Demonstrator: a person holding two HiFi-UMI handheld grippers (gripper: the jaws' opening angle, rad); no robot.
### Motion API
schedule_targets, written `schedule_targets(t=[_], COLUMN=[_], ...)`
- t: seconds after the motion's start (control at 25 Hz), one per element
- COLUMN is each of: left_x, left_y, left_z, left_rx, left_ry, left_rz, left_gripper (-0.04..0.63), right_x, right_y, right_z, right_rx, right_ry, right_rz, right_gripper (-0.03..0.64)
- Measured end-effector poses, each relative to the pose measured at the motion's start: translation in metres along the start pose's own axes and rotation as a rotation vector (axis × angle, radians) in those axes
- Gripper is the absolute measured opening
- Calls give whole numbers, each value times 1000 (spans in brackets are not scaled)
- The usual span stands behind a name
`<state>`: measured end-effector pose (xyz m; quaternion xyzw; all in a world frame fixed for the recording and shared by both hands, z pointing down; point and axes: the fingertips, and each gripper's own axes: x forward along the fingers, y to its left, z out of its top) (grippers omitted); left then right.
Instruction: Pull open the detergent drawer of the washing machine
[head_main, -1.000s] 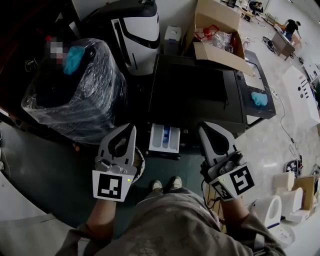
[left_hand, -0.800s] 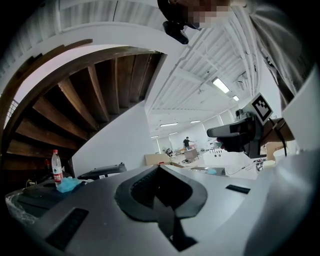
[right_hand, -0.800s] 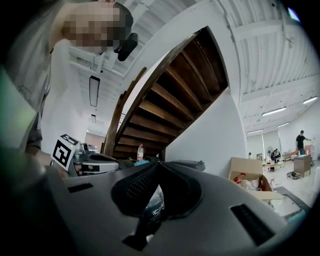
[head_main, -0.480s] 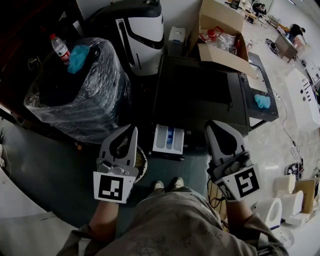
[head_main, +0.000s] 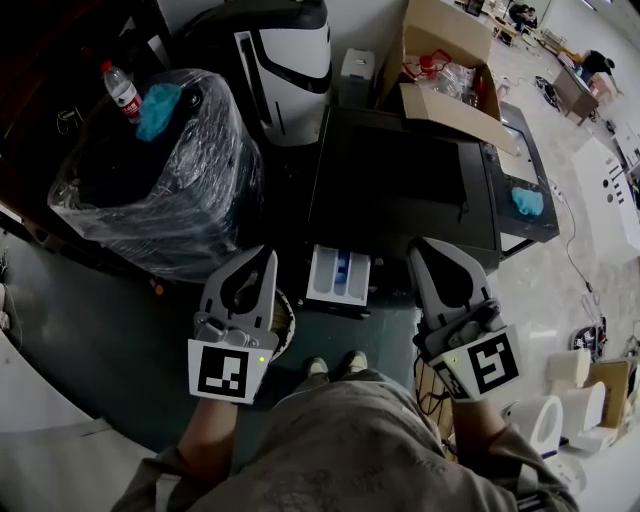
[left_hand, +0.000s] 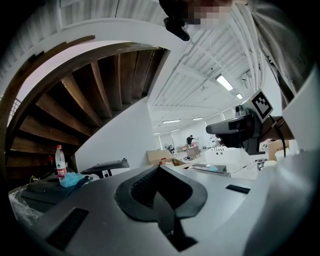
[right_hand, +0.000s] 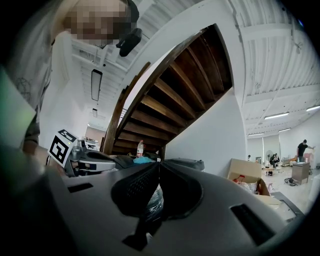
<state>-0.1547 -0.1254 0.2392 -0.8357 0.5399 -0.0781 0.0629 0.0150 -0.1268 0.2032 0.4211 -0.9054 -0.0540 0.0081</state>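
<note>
Washing machine (head_main: 400, 190): dark, seen from above. Plastic-wrapped bundle (head_main: 150, 190) on its left, open cardboard box (head_main: 440, 70) at its far edge. Left gripper (head_main: 264, 256) and right gripper (head_main: 420, 248) sit in front of the machine, jaws together on both, nothing between them. Detergent drawer (head_main: 338, 277) is pulled out of the machine front, between the two grippers, touching neither. Water bottle (head_main: 121, 88) stands on the bundle.

Floor (head_main: 90, 330): dark green at left, pale and glossy at right. Standing on it:
- black washing machine (head_main: 400, 190), centre
- plastic-wrapped bundle (head_main: 160, 190), just left of it
- black-and-white machine (head_main: 280, 50), behind both
- white containers (head_main: 560, 400), near the right edge
- cable (head_main: 575, 270), across the pale part
</note>
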Motion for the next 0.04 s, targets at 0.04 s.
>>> schedule_targets(t=[0.04], left_x=[0], left_y=[-1], left_z=[0], left_rx=[5], left_ry=[1], left_rz=[-1], left_gripper=[17], right_x=[0], right_y=[0], right_z=[-1], right_rx=[-3], right_ry=[2], right_rz=[2], right_gripper=[31])
